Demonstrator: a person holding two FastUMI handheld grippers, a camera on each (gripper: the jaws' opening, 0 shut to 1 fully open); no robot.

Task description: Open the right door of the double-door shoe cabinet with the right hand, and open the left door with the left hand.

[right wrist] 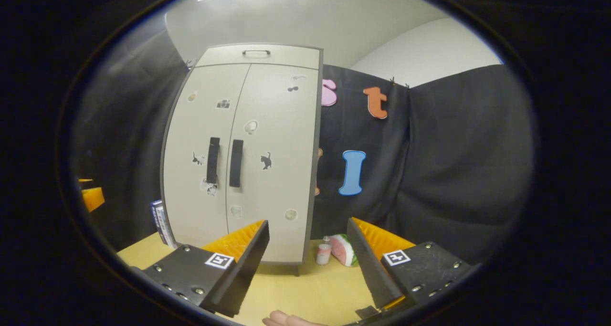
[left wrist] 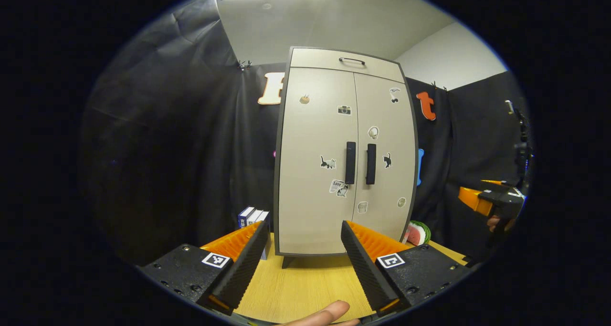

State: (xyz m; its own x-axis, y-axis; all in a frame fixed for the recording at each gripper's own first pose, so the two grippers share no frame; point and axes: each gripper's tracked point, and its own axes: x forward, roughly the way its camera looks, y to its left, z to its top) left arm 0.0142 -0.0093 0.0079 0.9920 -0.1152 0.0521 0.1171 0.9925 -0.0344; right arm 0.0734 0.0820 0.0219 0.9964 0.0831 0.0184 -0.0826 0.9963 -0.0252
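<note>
- Two doors, both shut, so none of the task is done as far as the left gripper view shows: the shoe cabinet stands upright on the wooden table, straight ahead of the left gripper and well beyond its fingertips.
- That gripper's fingers are spread wide with nothing between them; through the gap I see the foot of the cabinet and bare tabletop.
- Above the gap, a little toward the right-hand finger, the left door handle and right door handle stand side by side at the meeting edge of the doors, both untouched.
- Off past the right-hand finger, a person's hand holds the other orange-and-black gripper, well apart from the cabinet; I cannot tell from here how its fingers stand.
- A fingertip shows below the fingers.

- Seen from the right gripper view, the cabinet sits up and off toward the left-hand finger of the right gripper, so this gripper is aimed past its right edge.
- Its fingers are wide apart and empty, framing a small bottle and a watermelon-slice toy beside the cabinet's foot.
- The right door handle hangs above the left-hand finger, far off.
- Both openings remain, by my judgement: the right gripper must swing toward its handle, the left must close in on its own.
</note>
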